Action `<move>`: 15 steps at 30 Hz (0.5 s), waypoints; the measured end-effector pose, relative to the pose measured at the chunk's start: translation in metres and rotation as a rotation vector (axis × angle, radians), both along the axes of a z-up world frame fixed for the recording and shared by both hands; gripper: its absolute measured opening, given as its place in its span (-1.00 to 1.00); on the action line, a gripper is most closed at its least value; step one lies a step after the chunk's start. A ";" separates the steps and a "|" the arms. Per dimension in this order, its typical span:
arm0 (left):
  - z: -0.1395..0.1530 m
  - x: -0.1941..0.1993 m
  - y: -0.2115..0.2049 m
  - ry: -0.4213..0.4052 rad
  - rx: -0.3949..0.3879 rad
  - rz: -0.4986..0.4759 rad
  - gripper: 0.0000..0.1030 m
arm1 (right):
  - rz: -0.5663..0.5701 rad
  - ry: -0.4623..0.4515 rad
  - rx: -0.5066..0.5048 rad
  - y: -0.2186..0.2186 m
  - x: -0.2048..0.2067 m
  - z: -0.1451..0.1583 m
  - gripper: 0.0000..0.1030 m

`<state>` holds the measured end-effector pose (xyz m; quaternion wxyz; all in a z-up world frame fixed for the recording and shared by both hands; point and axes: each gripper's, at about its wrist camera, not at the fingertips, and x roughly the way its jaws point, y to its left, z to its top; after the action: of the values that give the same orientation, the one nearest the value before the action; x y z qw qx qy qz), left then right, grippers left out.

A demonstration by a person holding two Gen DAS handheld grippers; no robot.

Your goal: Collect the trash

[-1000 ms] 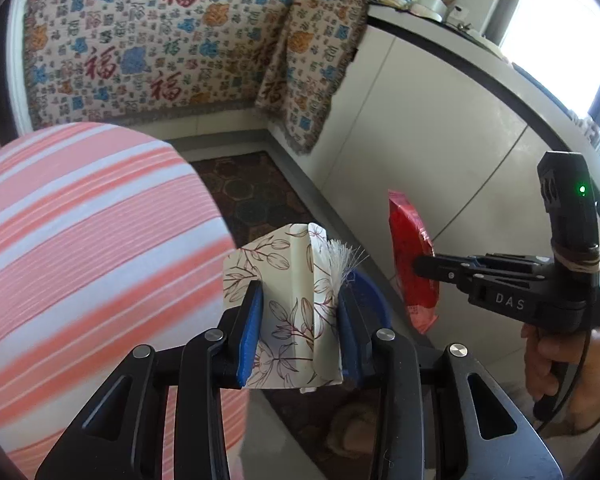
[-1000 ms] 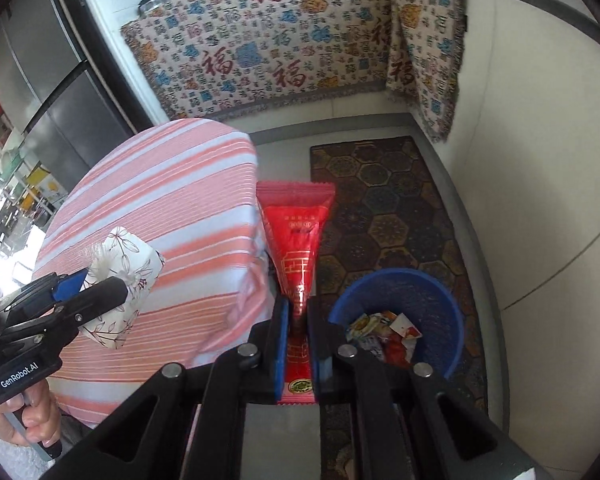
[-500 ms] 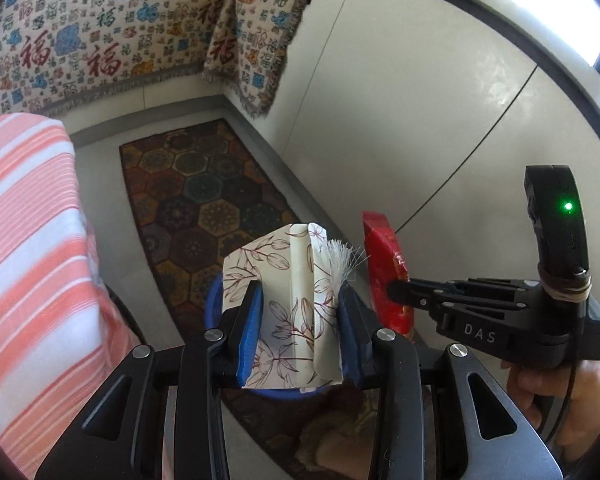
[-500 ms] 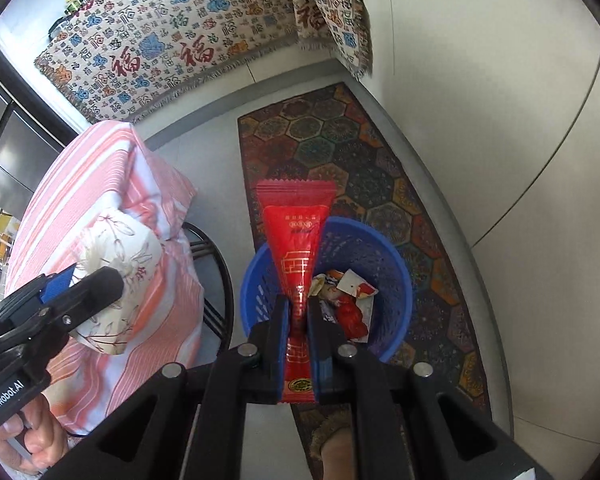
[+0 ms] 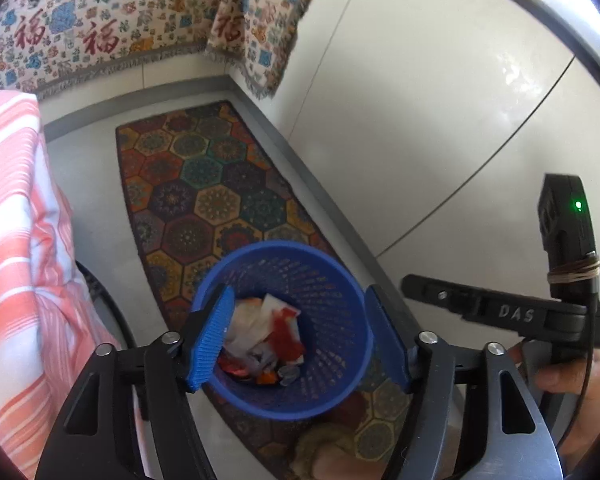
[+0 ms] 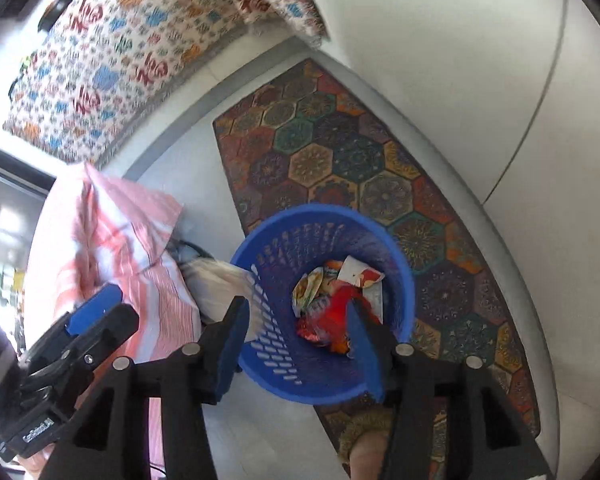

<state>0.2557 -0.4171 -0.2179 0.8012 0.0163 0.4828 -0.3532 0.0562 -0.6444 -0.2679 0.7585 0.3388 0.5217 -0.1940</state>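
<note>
A blue lattice basket (image 5: 352,280) (image 6: 400,256) stands on the rug right below both grippers. Several wrappers (image 5: 280,332) lie in it, among them a blurred red wrapper (image 6: 338,308). My left gripper (image 5: 298,338) (image 6: 100,316) hangs over the basket, its jaws opening with nothing between the blue pads. My right gripper (image 6: 298,348) (image 5: 410,282) is also above the basket, its jaws opening and empty. A blurred whitish thing (image 6: 220,282) shows at the basket's left rim; I cannot tell whether it is inside.
A table under a pink striped cloth (image 5: 16,240) (image 6: 112,232) stands close to the left of the basket. The patterned rug (image 5: 204,184) runs along white cabinet fronts (image 5: 420,100) on the right. A person's foot (image 6: 366,440) is just below the basket.
Both grippers came down over the basket and opened. The floral paper has left the left jaws and the red wrapper has left the right jaws.
</note>
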 end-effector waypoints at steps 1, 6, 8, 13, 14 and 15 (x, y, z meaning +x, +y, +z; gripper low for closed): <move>0.007 -0.003 0.004 -0.032 -0.001 0.010 0.67 | -0.020 -0.010 -0.012 -0.002 -0.004 0.004 0.03; 0.041 -0.029 0.024 -0.159 0.036 0.010 0.99 | -0.048 -0.051 -0.131 0.011 -0.019 0.043 0.45; 0.053 -0.038 0.036 -0.171 0.059 -0.009 0.99 | -0.041 -0.064 -0.174 0.022 -0.027 0.061 0.60; 0.072 -0.075 0.065 -0.198 0.172 -0.015 0.99 | -0.026 -0.083 -0.279 0.073 -0.065 0.099 0.81; 0.074 -0.081 0.071 -0.206 0.178 -0.018 0.99 | -0.035 -0.075 -0.313 0.086 -0.074 0.106 0.83; 0.077 -0.088 0.077 -0.211 0.181 -0.018 0.99 | -0.046 -0.074 -0.346 0.098 -0.084 0.113 0.92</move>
<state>0.1679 -0.3405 -0.1405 0.8397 0.1299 0.4254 -0.3117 -0.0280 -0.5466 -0.1551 0.8196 0.2217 0.4445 -0.2856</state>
